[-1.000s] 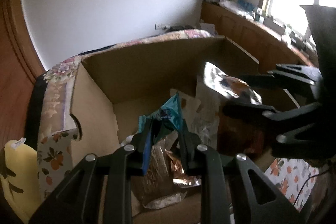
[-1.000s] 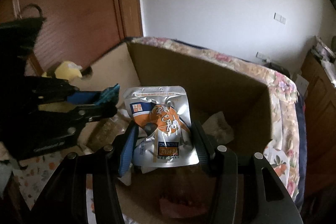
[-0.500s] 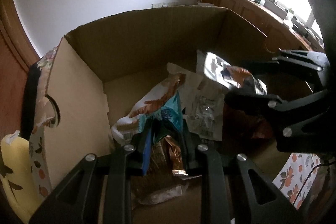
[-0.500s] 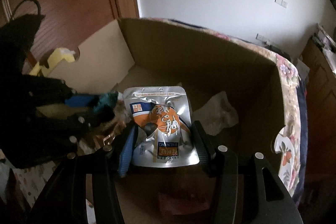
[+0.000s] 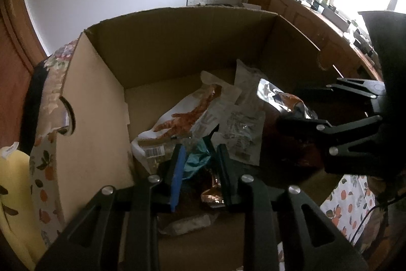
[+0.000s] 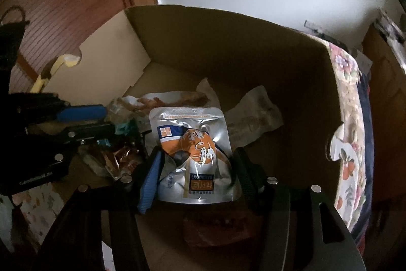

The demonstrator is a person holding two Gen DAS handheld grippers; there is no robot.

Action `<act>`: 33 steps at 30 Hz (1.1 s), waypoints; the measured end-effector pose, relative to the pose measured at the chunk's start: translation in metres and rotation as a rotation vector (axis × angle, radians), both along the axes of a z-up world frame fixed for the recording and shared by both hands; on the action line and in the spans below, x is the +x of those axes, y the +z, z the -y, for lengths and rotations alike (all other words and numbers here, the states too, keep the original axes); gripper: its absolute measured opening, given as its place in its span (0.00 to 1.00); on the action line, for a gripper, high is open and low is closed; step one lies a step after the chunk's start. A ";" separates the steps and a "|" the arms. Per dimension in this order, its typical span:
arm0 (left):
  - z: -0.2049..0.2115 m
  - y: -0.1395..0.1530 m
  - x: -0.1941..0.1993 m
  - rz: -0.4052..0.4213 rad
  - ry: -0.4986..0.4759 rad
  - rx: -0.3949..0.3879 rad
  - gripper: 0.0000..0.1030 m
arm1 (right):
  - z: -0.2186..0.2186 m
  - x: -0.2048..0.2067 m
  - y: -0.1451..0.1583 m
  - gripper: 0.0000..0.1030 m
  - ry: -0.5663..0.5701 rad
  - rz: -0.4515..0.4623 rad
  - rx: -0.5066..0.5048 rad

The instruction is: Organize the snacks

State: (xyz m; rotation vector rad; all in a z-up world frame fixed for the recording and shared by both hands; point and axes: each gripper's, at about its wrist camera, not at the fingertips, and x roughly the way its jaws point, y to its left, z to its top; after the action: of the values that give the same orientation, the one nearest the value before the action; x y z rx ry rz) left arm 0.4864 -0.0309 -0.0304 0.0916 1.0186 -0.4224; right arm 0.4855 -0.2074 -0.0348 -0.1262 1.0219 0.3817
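While I hold both grippers inside cardboard box, left gripper pinches teal packet, low over snack pile. Right gripper clamps silver pouch, above box floor, near side.

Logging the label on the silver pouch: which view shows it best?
The right wrist view: the silver pouch faces the camera, held between the right gripper fingers, its print readable. The left wrist view shows it only edge-on, crumpled and glaring.
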 end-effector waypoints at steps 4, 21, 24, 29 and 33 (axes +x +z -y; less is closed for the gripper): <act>-0.004 0.011 -0.008 0.043 0.016 0.006 0.31 | 0.008 -0.004 0.007 0.63 -0.004 0.012 0.080; -0.023 0.078 -0.099 0.317 0.121 -0.009 0.66 | 0.025 -0.089 0.071 0.89 -0.055 0.260 0.180; -0.021 0.087 -0.118 0.355 0.123 0.003 0.67 | 0.027 -0.104 0.077 0.93 -0.055 0.278 0.177; -0.018 0.101 -0.150 0.411 0.136 -0.005 0.74 | 0.027 -0.134 0.088 1.00 -0.056 0.322 0.174; -0.018 0.111 -0.170 0.451 0.154 -0.015 0.77 | 0.027 -0.154 0.093 1.00 -0.071 0.351 0.150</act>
State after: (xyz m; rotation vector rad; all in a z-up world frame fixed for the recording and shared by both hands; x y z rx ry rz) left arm 0.3165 -0.0134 0.0810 0.0892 0.5732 -0.2521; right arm 0.3315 -0.2348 0.0580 -0.0202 0.6472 0.3552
